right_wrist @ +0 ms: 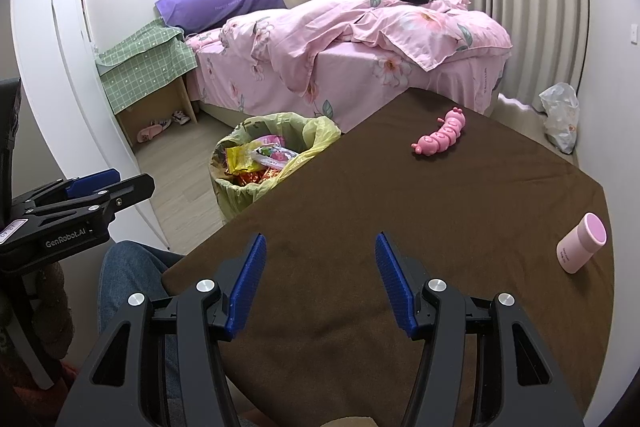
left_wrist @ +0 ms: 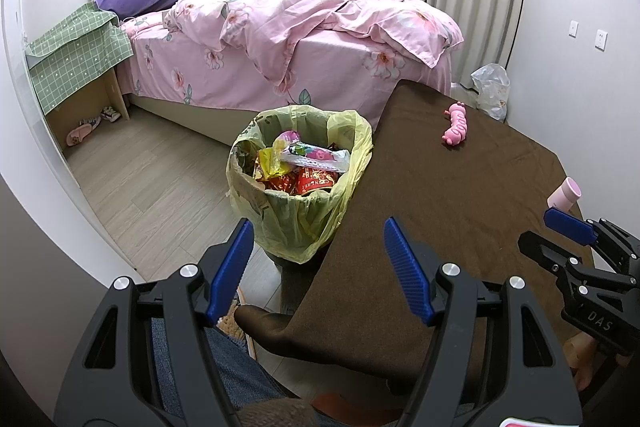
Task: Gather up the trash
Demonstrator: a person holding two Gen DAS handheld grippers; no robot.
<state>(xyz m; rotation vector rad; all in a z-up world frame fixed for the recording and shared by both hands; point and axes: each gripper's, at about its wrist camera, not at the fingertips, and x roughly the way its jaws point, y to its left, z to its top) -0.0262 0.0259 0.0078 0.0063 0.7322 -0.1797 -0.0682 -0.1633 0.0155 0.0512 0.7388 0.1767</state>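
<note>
A bin lined with a yellow bag (left_wrist: 298, 183) stands on the floor beside the table's left edge, full of colourful wrappers (left_wrist: 308, 167); it also shows in the right wrist view (right_wrist: 256, 163). My left gripper (left_wrist: 320, 239) is open and empty, held near the table's front left corner, just short of the bin. My right gripper (right_wrist: 320, 255) is open and empty above the brown tablecloth (right_wrist: 400, 211). A pink caterpillar toy (right_wrist: 440, 133) and a pink cylinder bottle (right_wrist: 582, 243) lie on the table.
A bed with pink floral bedding (left_wrist: 300, 39) stands behind the bin. A bedside stand under a green cloth (left_wrist: 76, 55) has slippers beneath. A white plastic bag (left_wrist: 492, 89) sits on the floor by the curtain. My knee in jeans (right_wrist: 128, 267) is at the table's front.
</note>
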